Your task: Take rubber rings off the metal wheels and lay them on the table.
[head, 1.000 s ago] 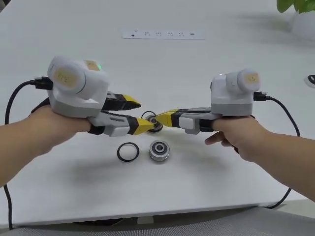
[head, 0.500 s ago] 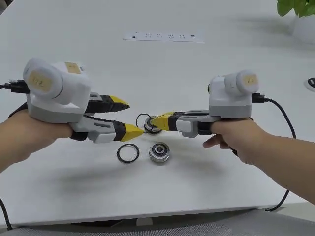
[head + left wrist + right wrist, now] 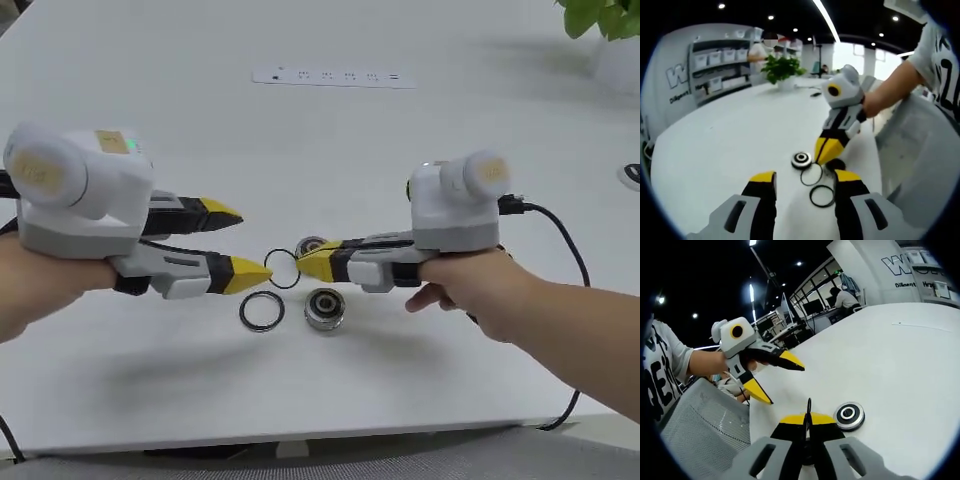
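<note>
Right tongs pinch a rubber ring just left of the far wheel, left tongs gape empty, so I judge stripping done: next I lower it to the surface beside the laid ring and release.

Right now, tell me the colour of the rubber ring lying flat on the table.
Black rubber ring; head view best.

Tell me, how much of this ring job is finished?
One rubber ring lies flat on the table, so that part looks done. A second ring is pinched in the right gripper, clear of the wheels but not laid down. The left gripper is open. Whether the near wheel or the far wheel carries a ring is unclear.
</note>
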